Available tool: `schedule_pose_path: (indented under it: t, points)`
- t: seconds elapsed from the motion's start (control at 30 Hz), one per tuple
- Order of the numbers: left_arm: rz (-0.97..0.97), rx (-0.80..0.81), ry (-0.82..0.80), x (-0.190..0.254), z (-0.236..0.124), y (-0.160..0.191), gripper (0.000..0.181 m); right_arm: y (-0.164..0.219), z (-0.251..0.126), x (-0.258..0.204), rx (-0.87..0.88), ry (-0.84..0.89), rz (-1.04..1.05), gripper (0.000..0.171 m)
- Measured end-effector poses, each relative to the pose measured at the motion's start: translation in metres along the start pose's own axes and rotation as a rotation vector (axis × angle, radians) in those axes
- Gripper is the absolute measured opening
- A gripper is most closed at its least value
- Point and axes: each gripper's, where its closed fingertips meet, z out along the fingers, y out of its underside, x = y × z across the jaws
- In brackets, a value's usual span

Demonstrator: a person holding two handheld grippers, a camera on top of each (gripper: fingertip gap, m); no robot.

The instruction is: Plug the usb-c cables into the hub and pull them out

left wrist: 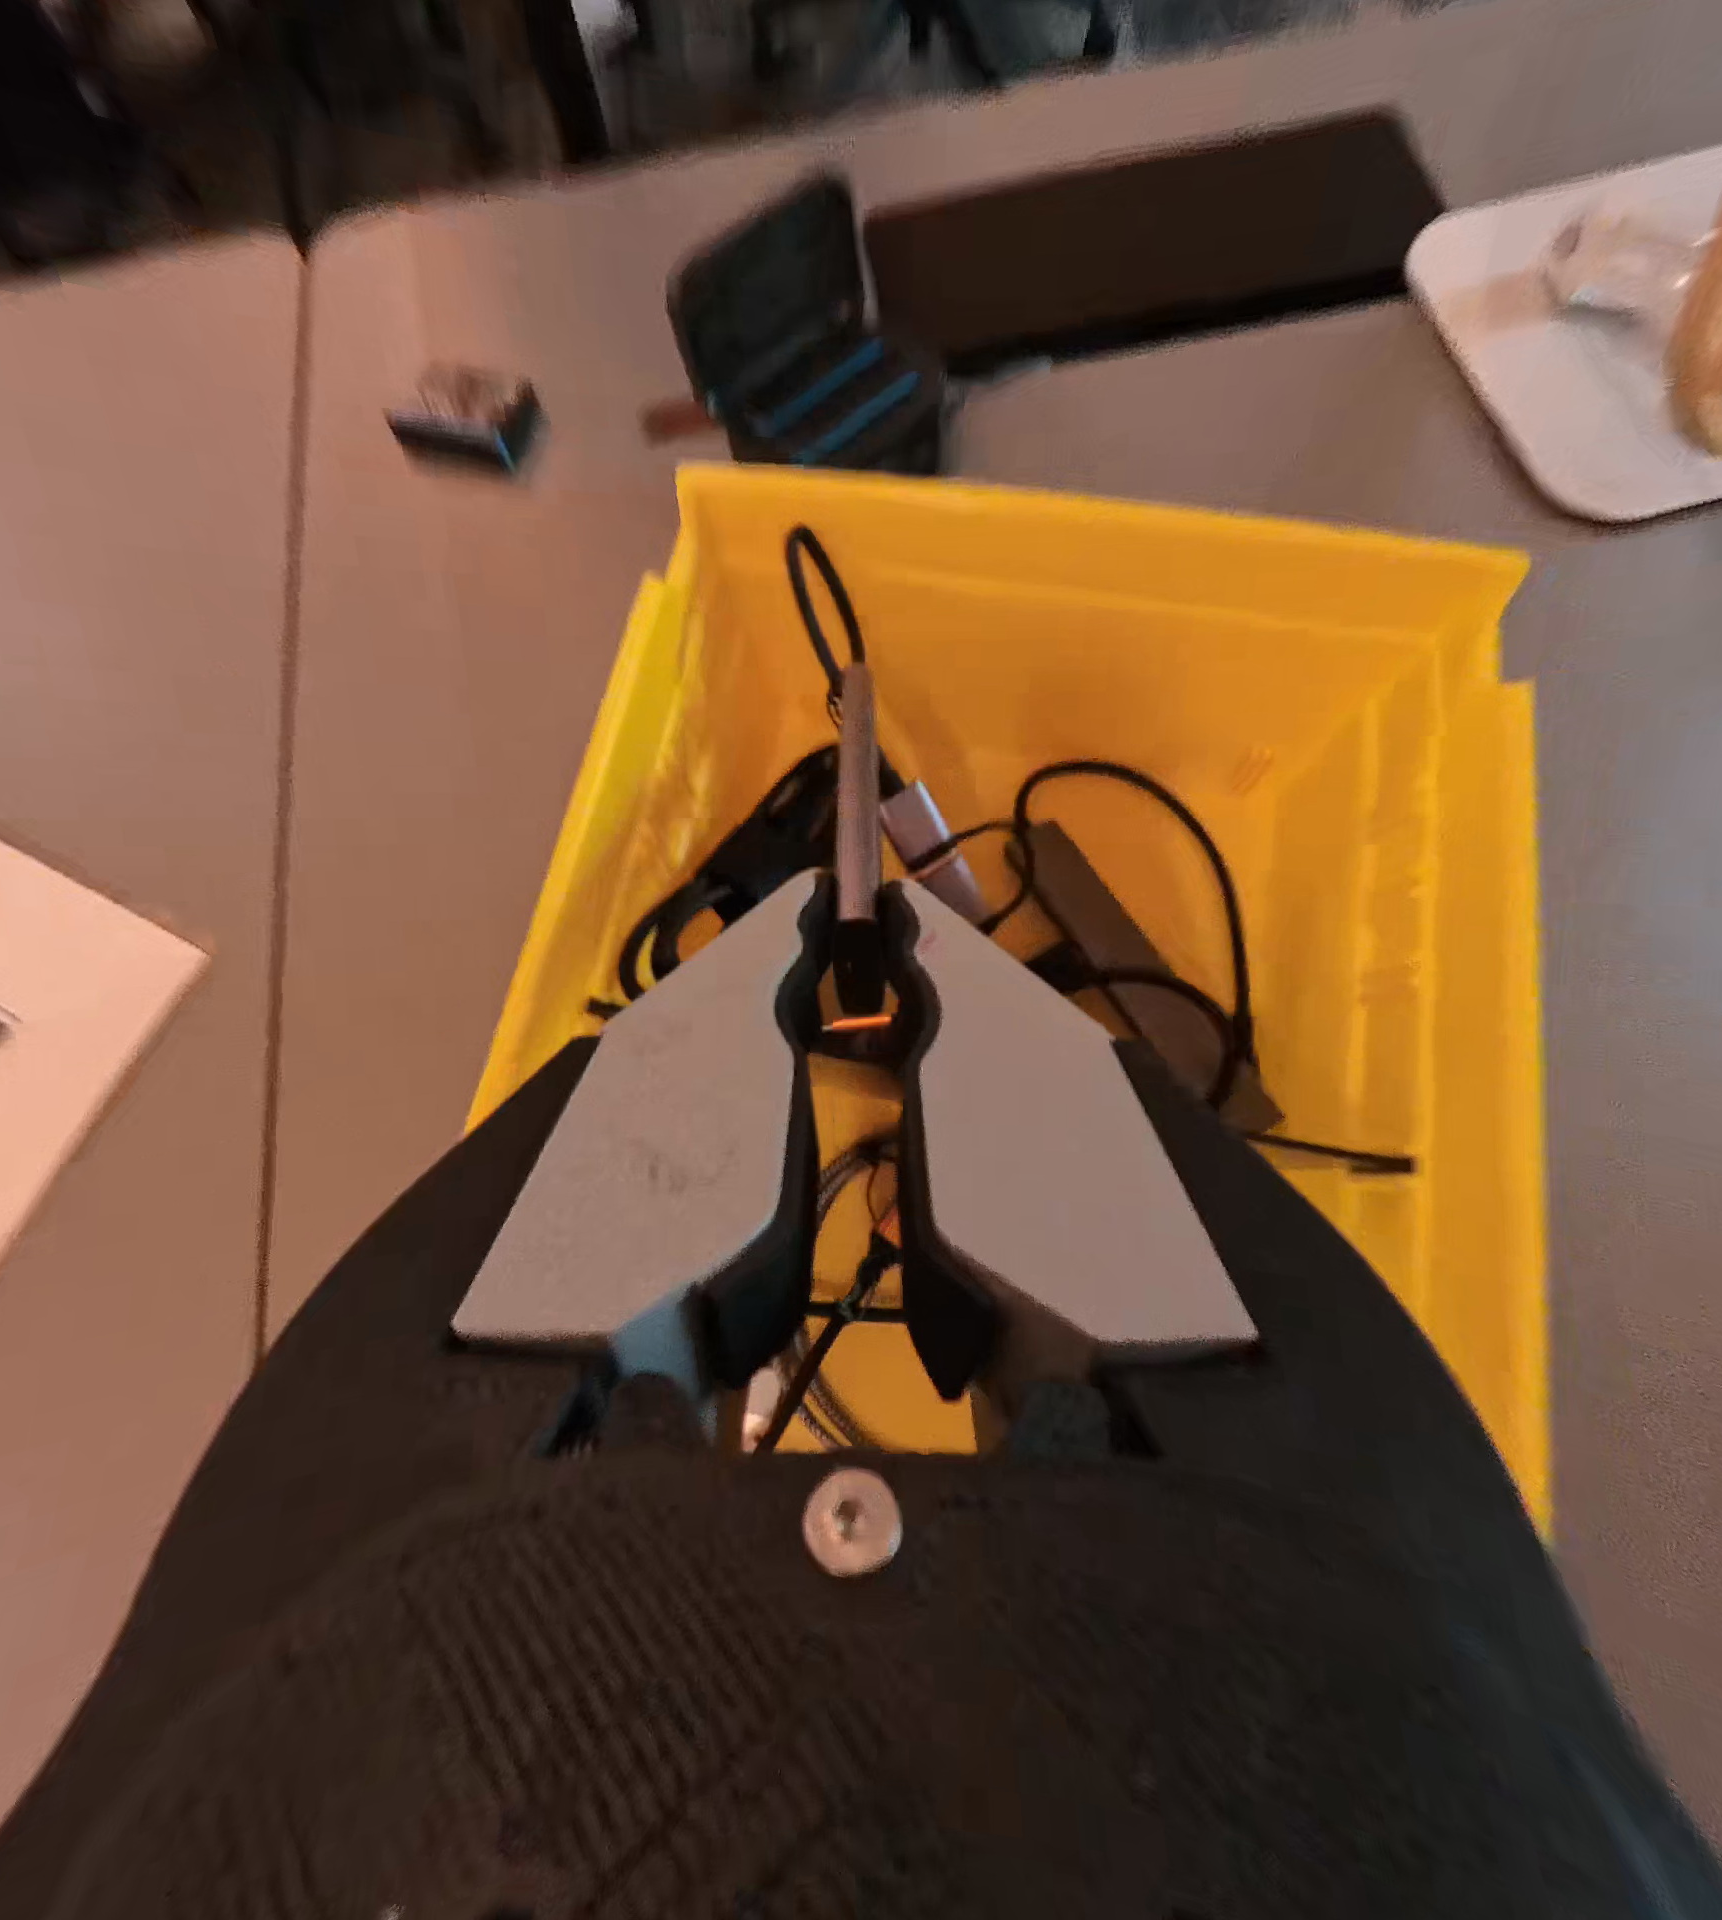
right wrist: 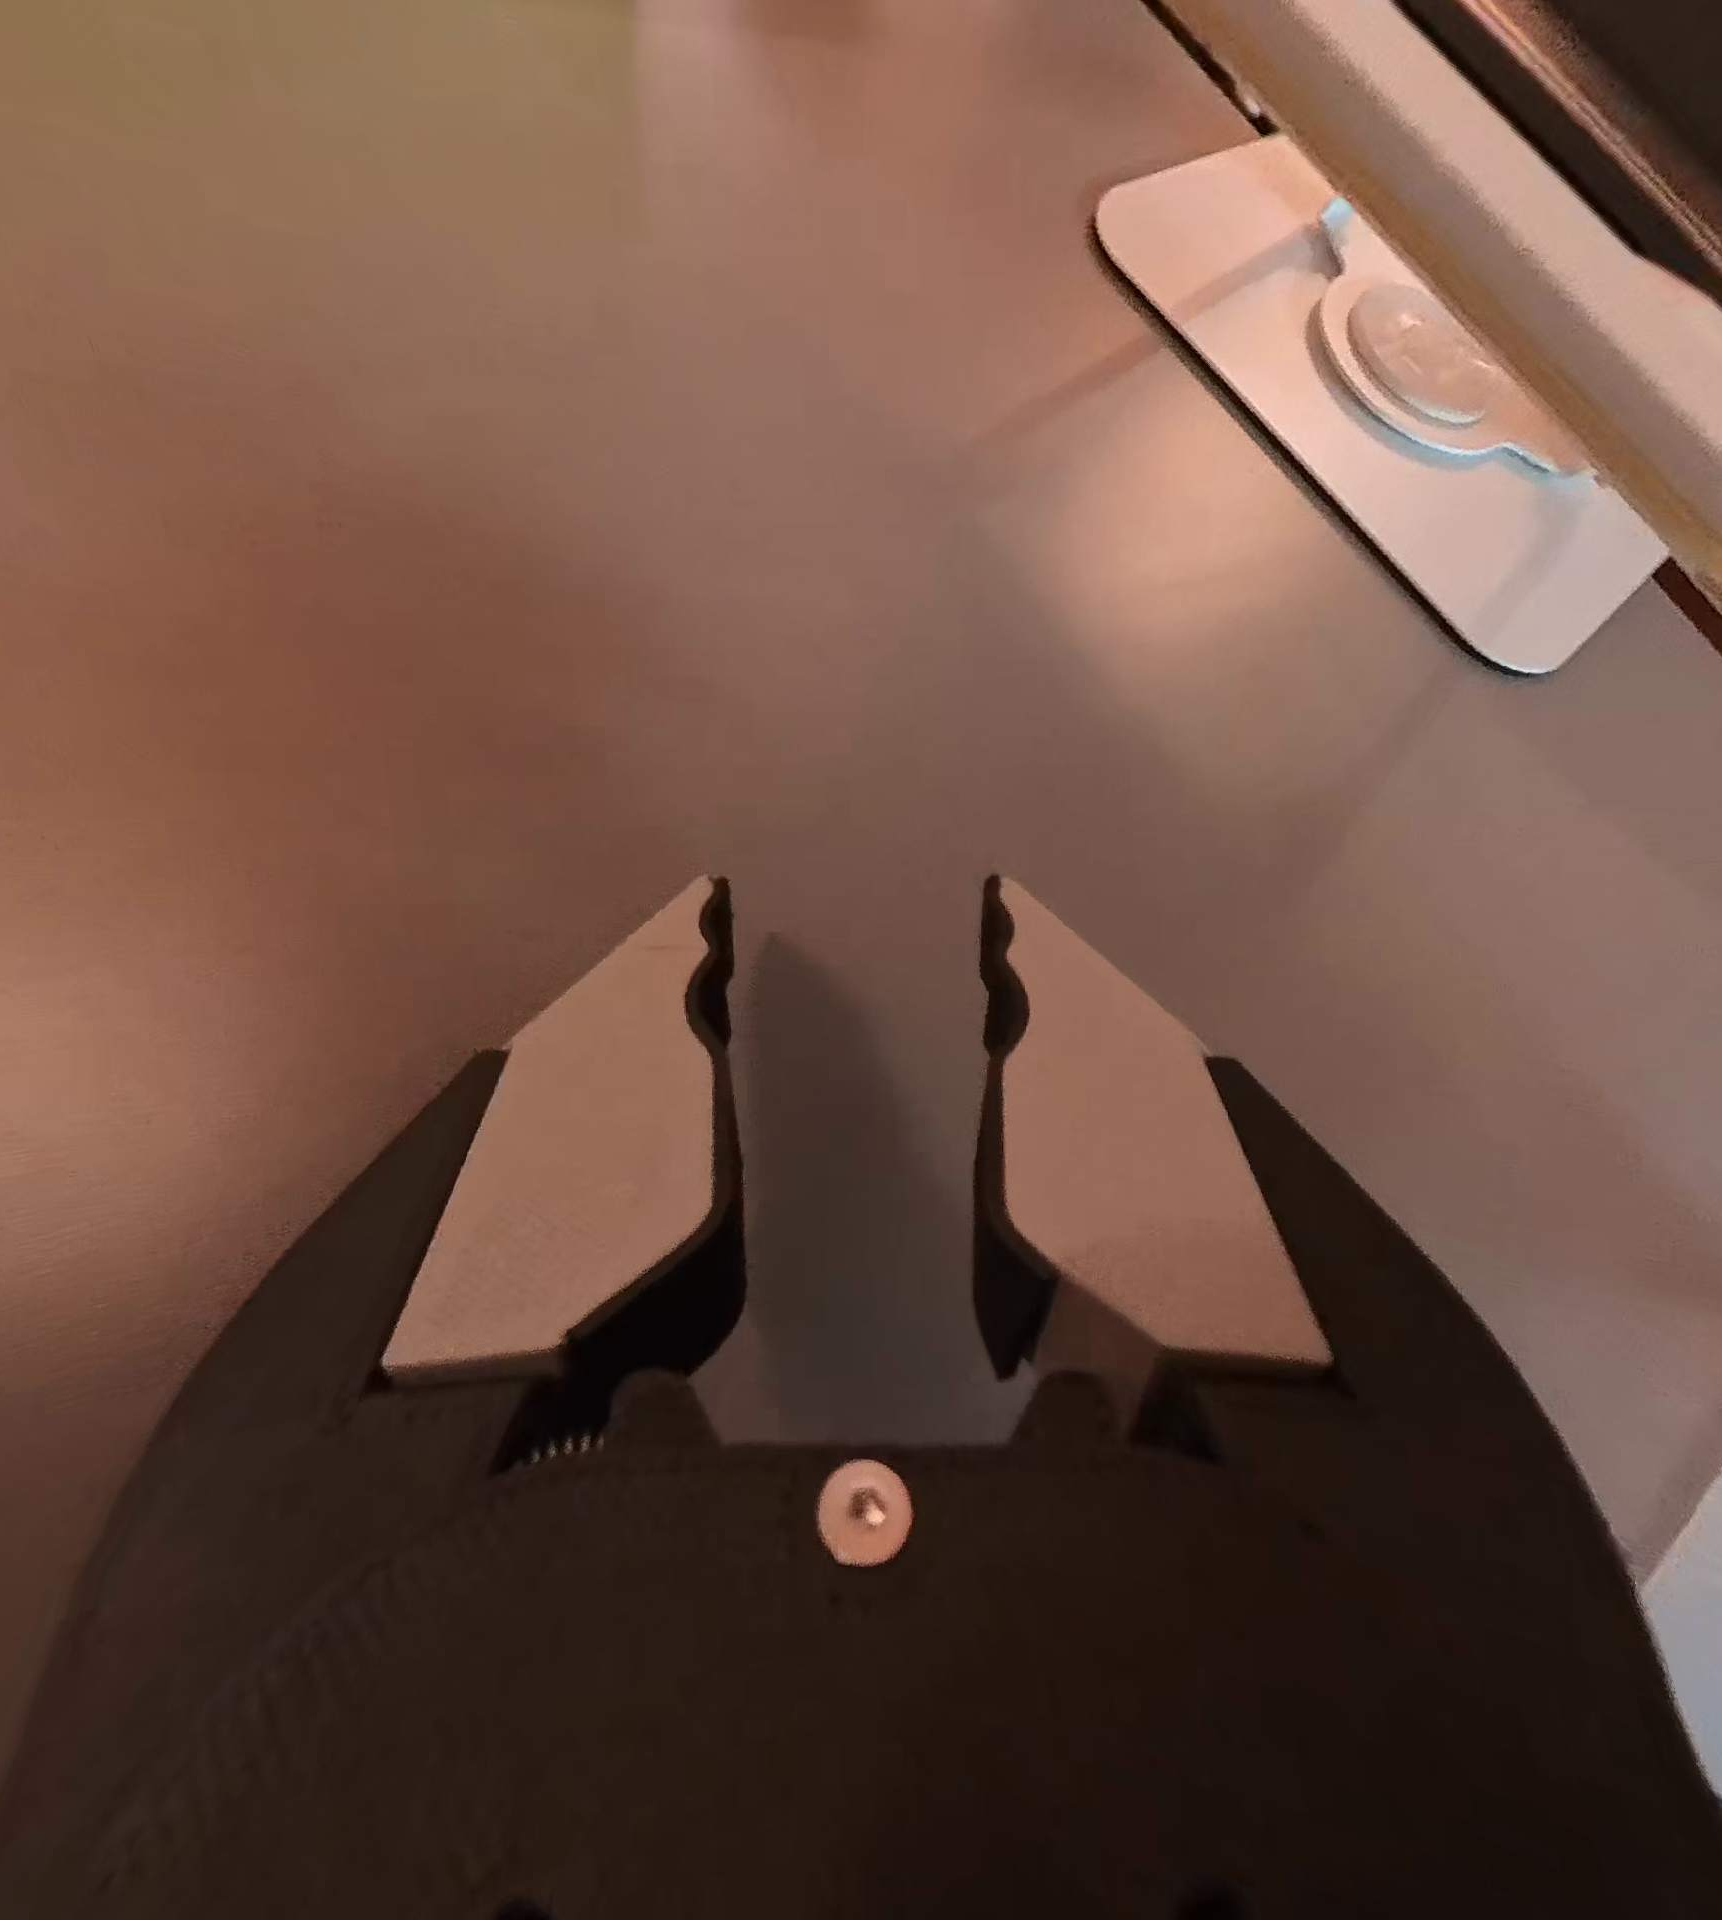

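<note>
Left tongs (left wrist: 858, 914) clamping grey hub (left wrist: 858, 800), above yellow bin (left wrist: 1356, 727)

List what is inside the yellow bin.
The yellow bin holds tangled black cables, a grey hub and a small grey adapter. The left gripper, shut on a slim grey hub, covers the bin's near end.
</note>
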Motion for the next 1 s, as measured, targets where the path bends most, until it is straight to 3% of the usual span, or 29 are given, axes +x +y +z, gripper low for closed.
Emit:
schedule_pose_path:
  t: [0.03, 0.27, 0.37, 0.47, 0.57, 0.63, 0.67, 0.73, 0.8, 0.83, 0.9, 1.0]
  points:
    - [0.031, 0.051, -0.009, 0.005, -0.011, -0.012, 0.007, 0.003, 0.002, 0.003, -0.01, 0.013, 0.001, 0.046]
    - [0.261, 0.506, -0.02, 0.078, -0.131, -0.094, 0.007, 0.001, 0.003, 0.006, 0.038, 0.02, 0.028, 0.048]
    - [0.274, 0.699, 0.164, 0.137, -0.191, -0.112, 0.008, -0.012, -0.002, 0.0, 0.115, 0.003, 0.025, 0.048]
    - [0.259, 0.761, 0.455, 0.211, -0.216, -0.108, 0.007, -0.039, -0.022, -0.009, 0.253, -0.028, -0.006, 0.051]
    - [0.223, 0.722, 0.742, 0.282, -0.205, -0.086, 0.007, -0.08, -0.075, -0.009, 0.5, -0.029, 0.034, 0.034]
    - [0.197, 0.686, 0.85, 0.317, -0.182, -0.072, 0.007, -0.098, -0.11, 0.002, 0.607, -0.008, 0.132, 0.008]
    - [0.171, 0.677, 0.885, 0.33, -0.169, -0.067, 0.006, -0.102, -0.125, 0.01, 0.631, 0.018, 0.176, 0.007]
    - [0.122, 0.66, 0.966, 0.355, -0.146, -0.057, 0.007, -0.107, -0.146, 0.022, 0.637, 0.043, 0.203, 0.016]
    - [0.151, 0.683, 1.043, 0.378, -0.13, -0.047, 0.007, -0.109, -0.157, 0.022, 0.598, 0.016, 0.162, 0.047]
    - [0.192, 0.707, 1.069, 0.388, -0.124, -0.041, 0.007, -0.107, -0.158, 0.026, 0.572, 0.029, 0.157, 0.054]
    - [0.199, 0.688, 1.088, 0.401, -0.102, -0.033, 0.006, -0.1, -0.149, 0.039, 0.522, 0.083, 0.18, 0.055]
    - [0.116, 0.634, 1.164, 0.408, -0.086, -0.03, 0.006, -0.098, -0.124, 0.037, 0.536, 0.005, 0.207, 0.062]
